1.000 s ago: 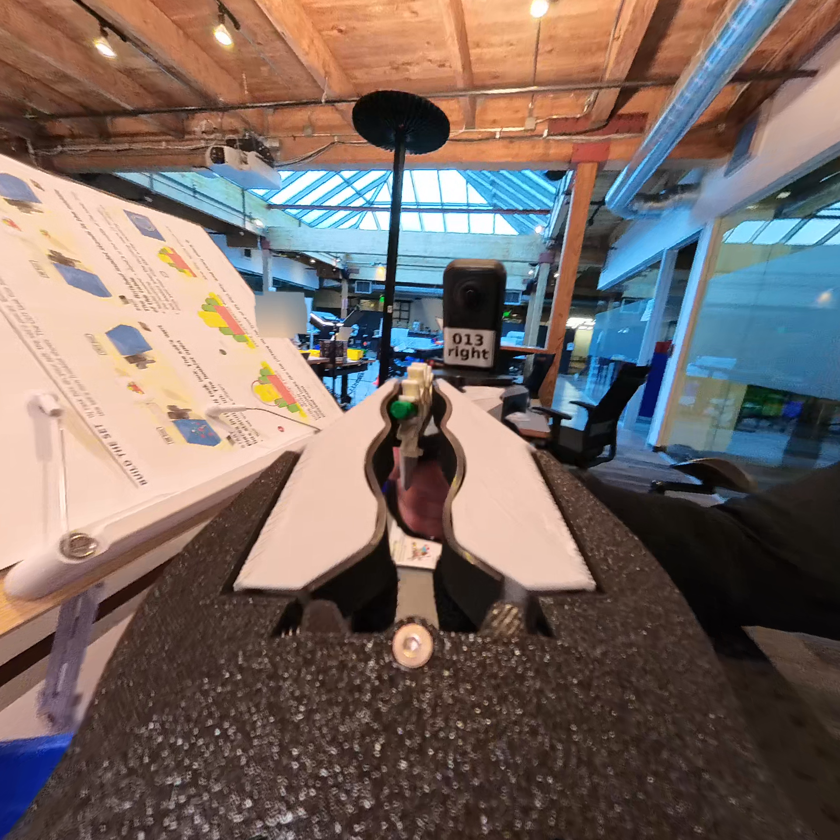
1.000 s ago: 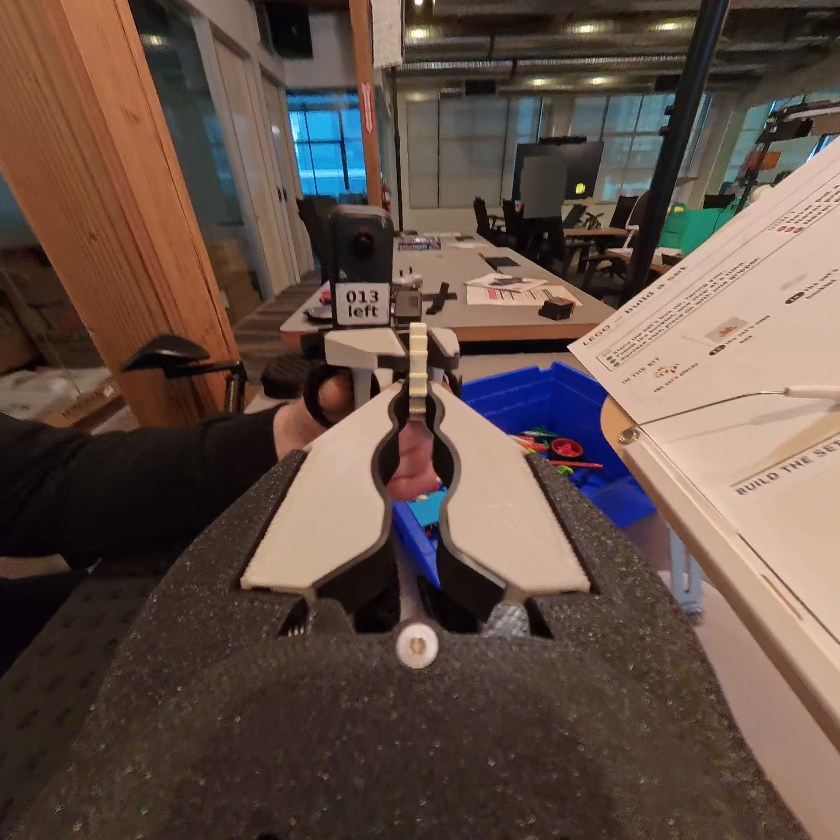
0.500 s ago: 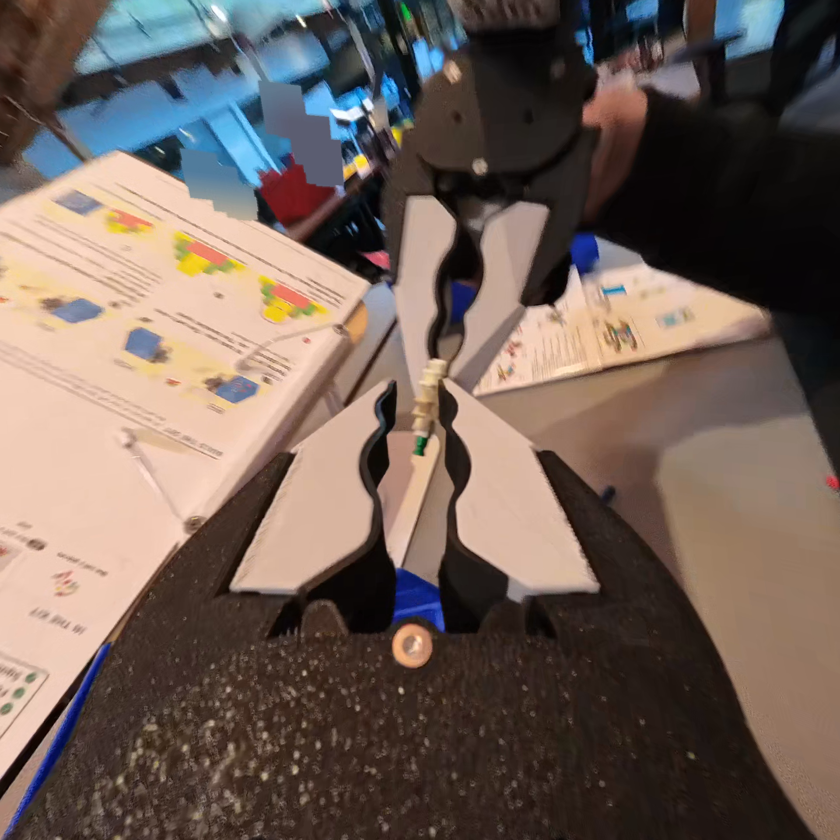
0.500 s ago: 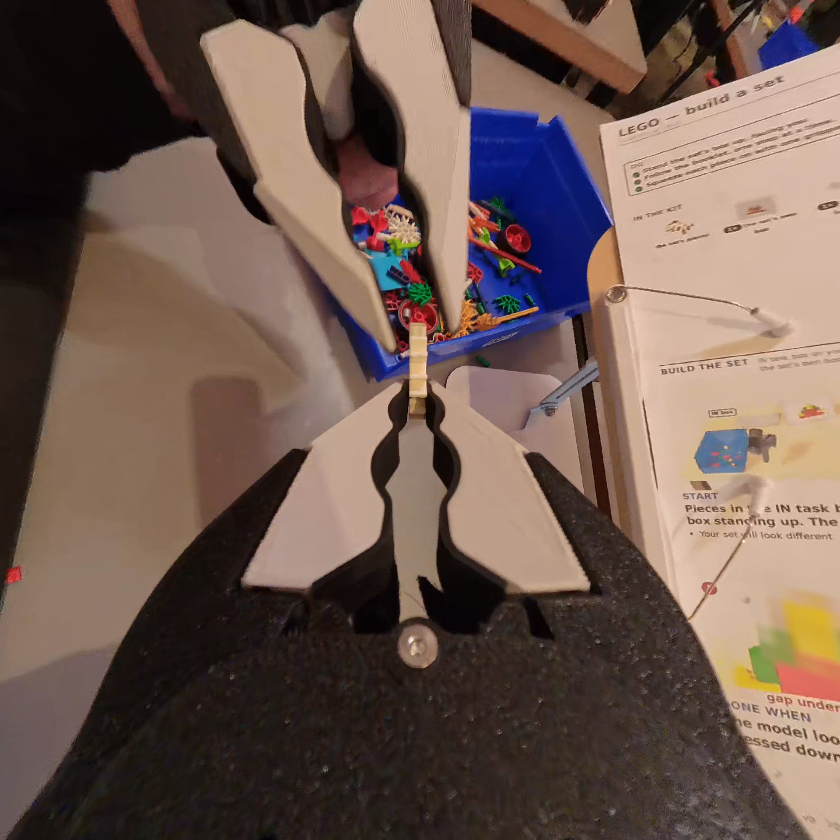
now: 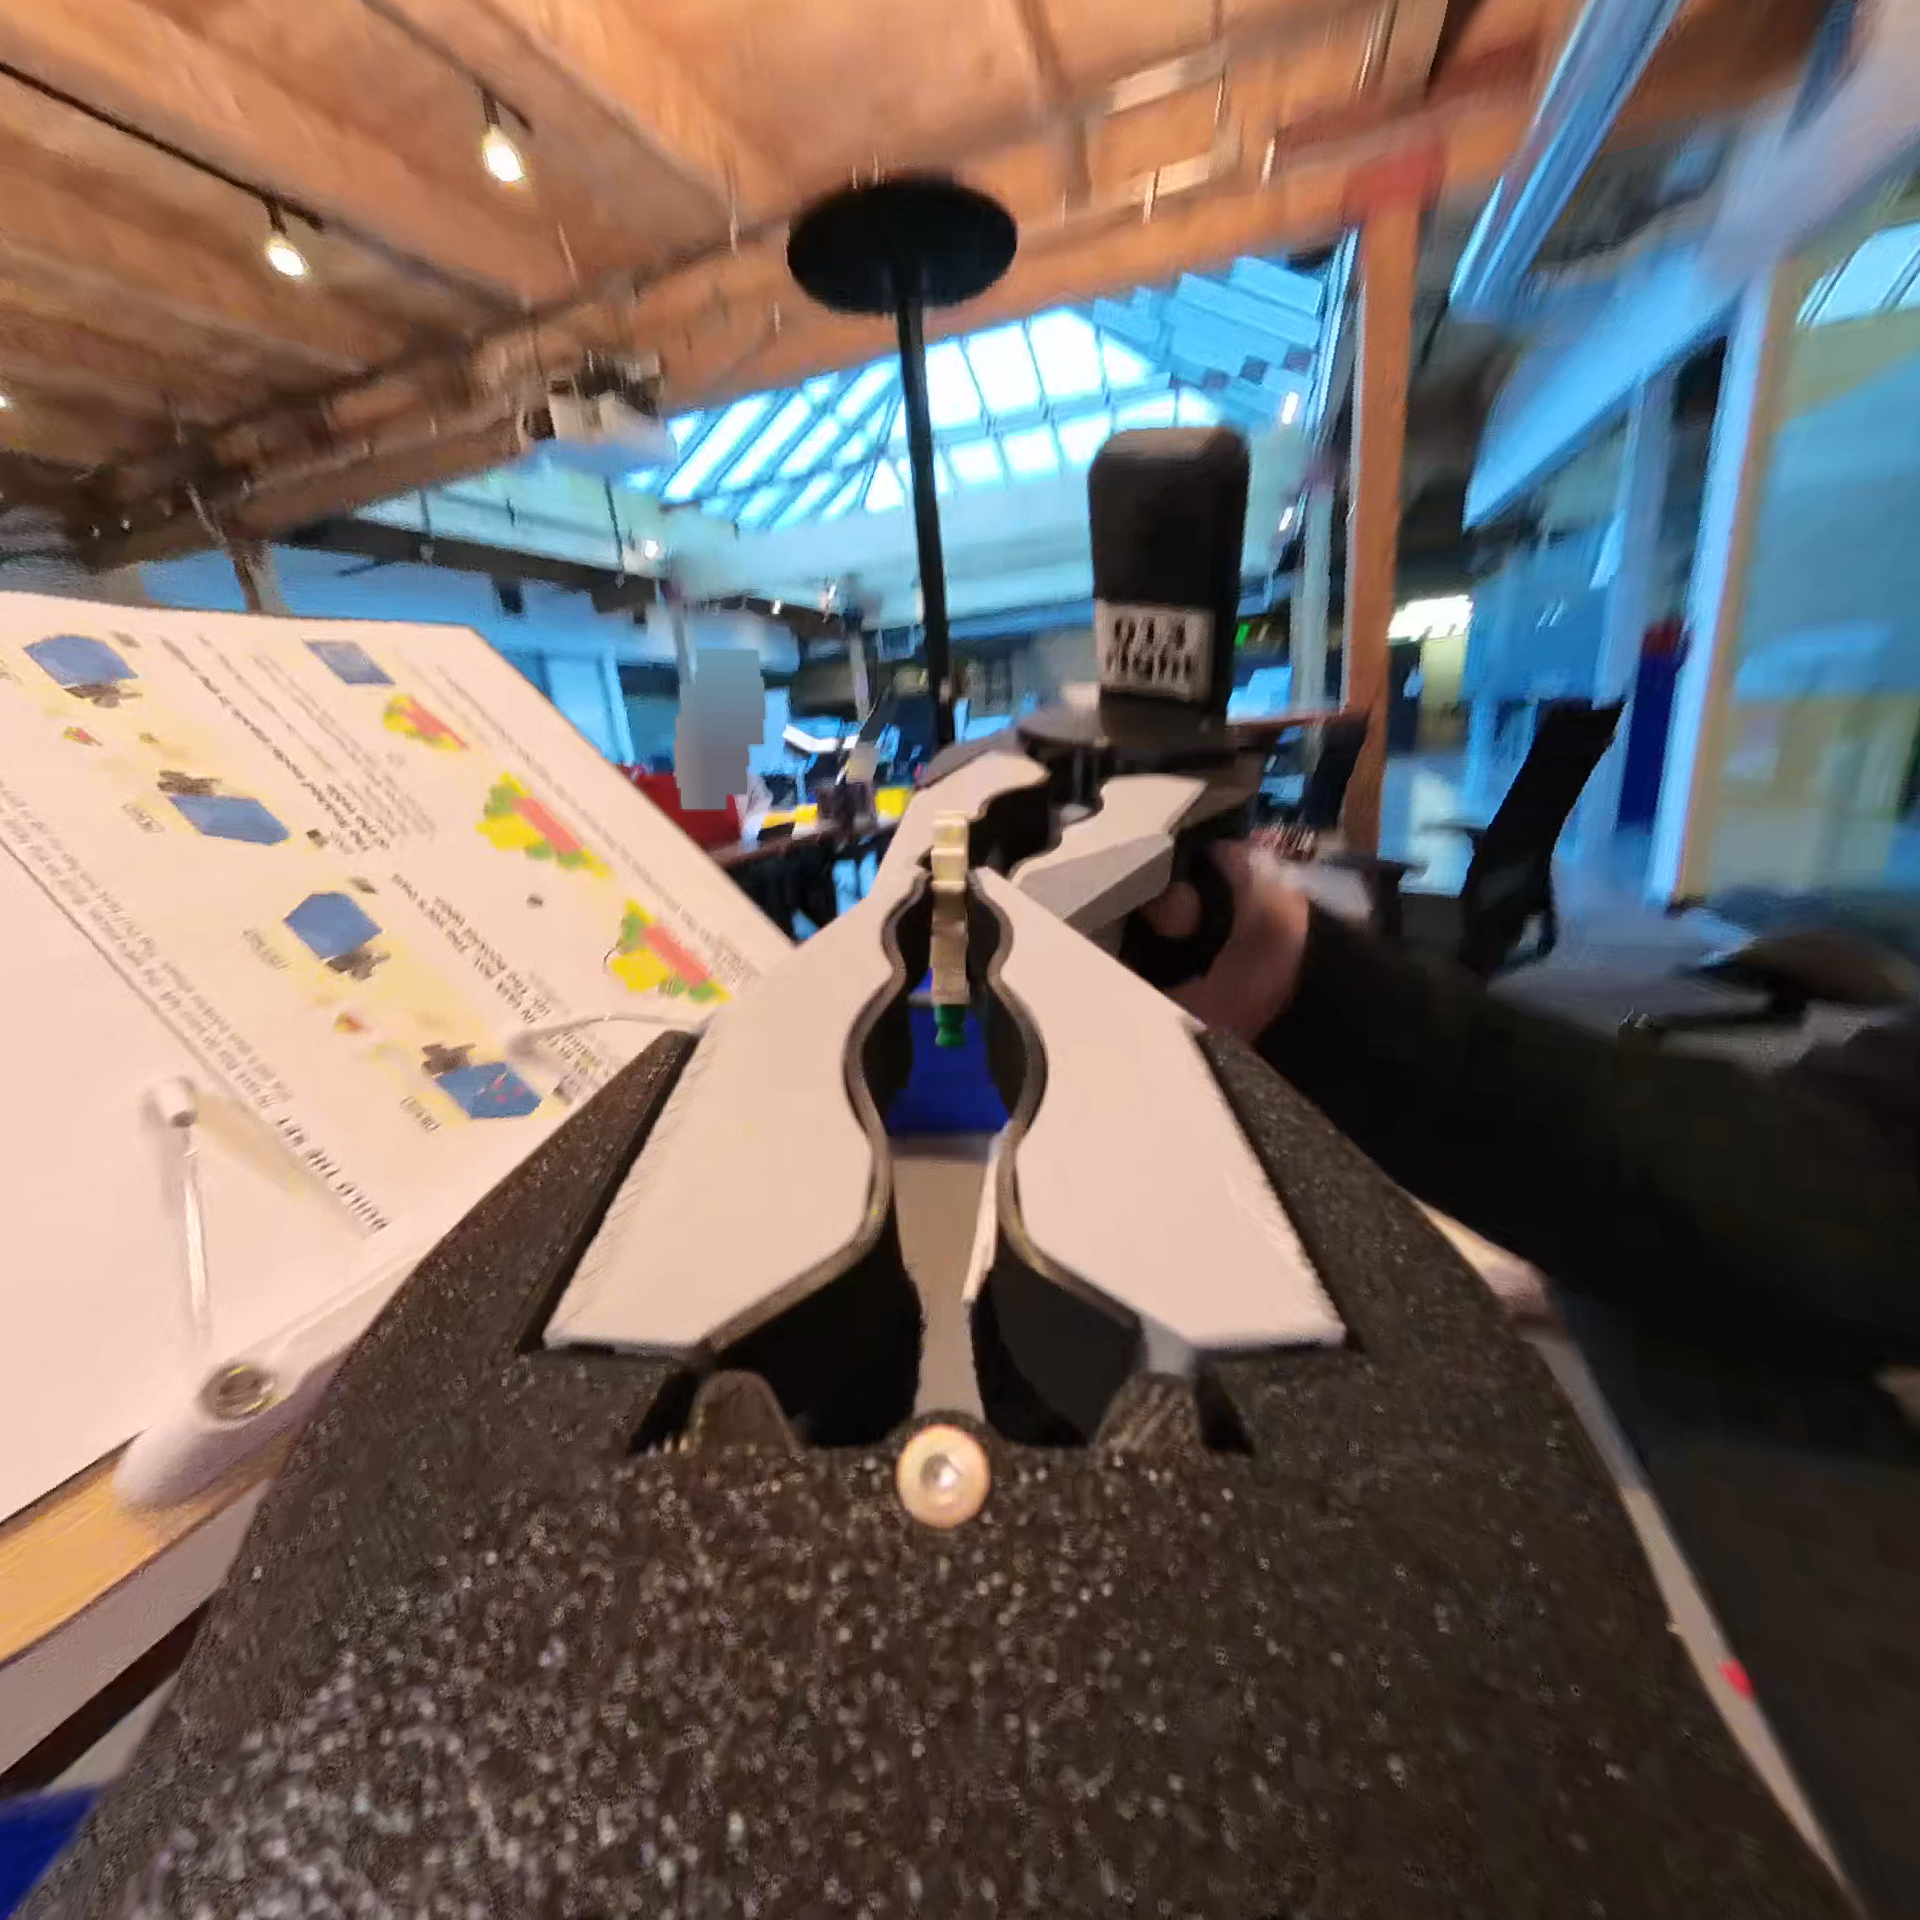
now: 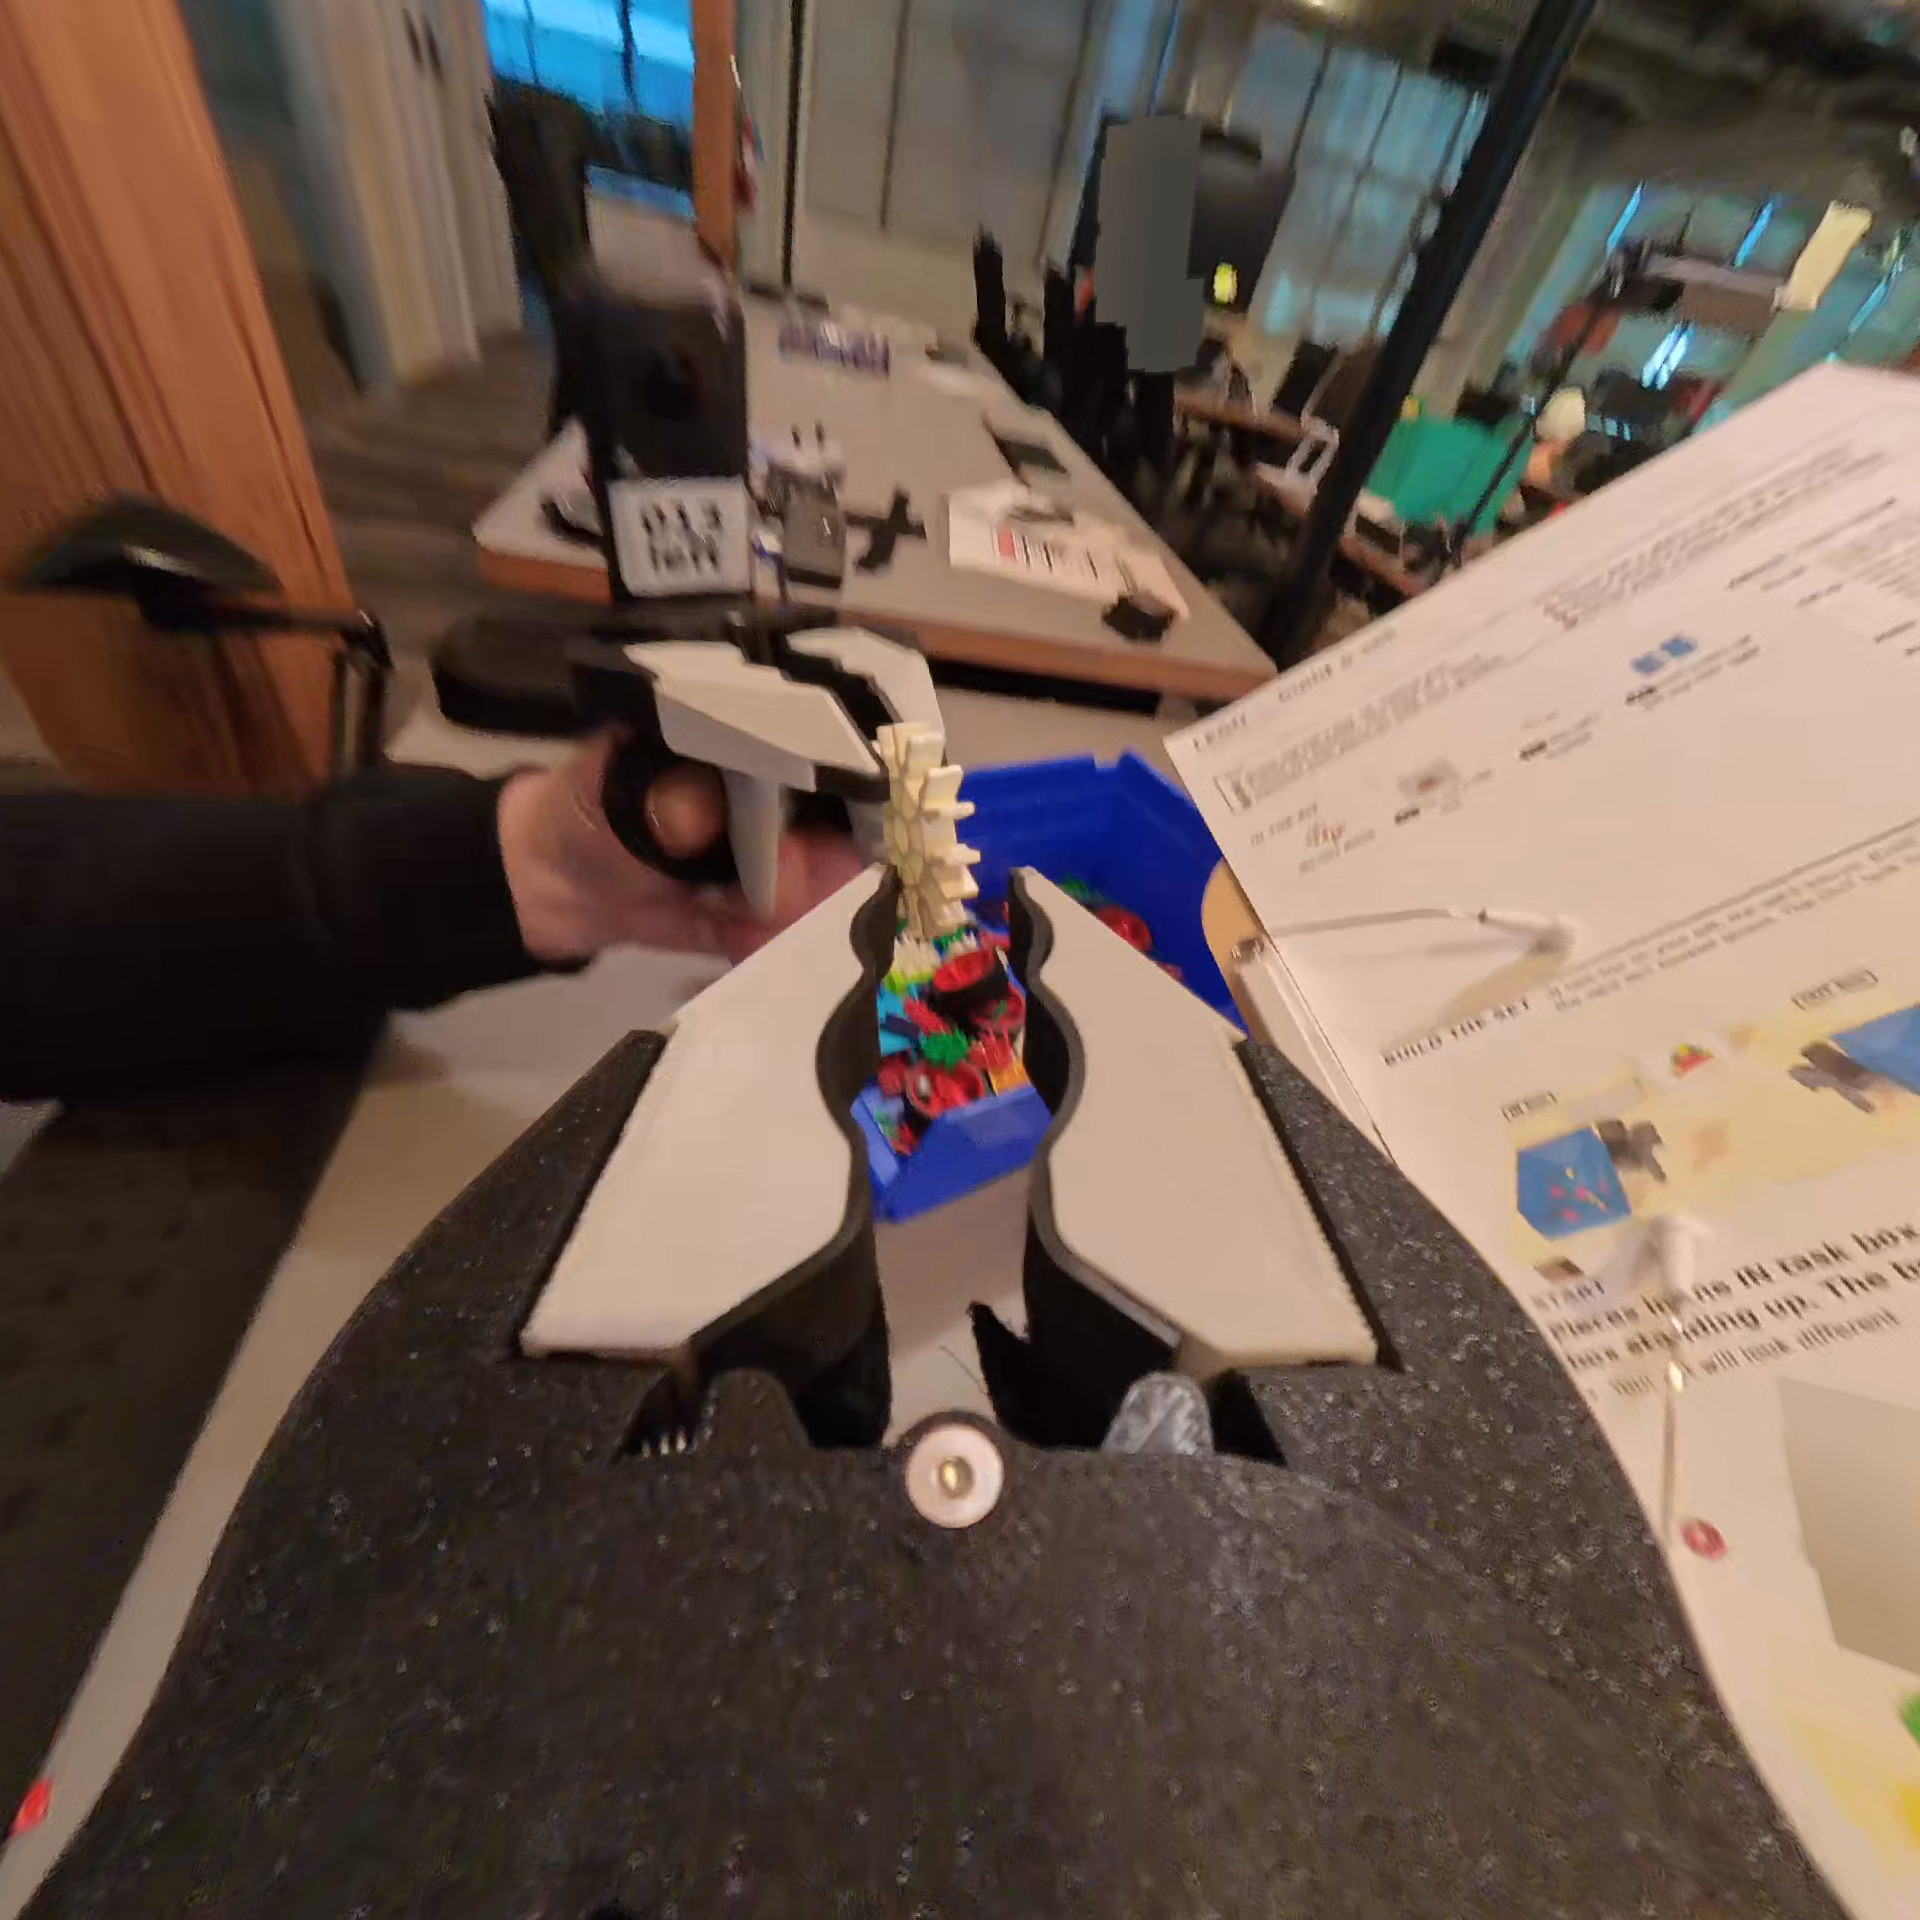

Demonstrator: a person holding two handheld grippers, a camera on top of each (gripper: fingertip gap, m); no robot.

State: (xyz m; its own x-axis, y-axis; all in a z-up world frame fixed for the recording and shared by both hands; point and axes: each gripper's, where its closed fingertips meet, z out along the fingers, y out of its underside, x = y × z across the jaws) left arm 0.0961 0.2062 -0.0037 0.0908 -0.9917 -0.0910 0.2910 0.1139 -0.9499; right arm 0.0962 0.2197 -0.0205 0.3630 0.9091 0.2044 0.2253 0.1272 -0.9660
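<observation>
The left gripper [image 5: 951, 883] was clamped on a cream toothed piece [image 5: 950, 871] with a green peg [image 5: 947, 1023]. The right gripper [image 6: 954, 883] stood parted, that piece [image 6: 923, 831] against its left finger, above a blue bin [image 6: 1091, 821] beside the instruction sheet [image 6: 1621, 831].

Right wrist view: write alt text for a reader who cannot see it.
The right gripper has its jaws open, close to a cream toothed plastic piece that the left gripper pinches at its tips. Behind lies a blue bin of coloured parts; a printed instruction sheet leans at right.
</observation>
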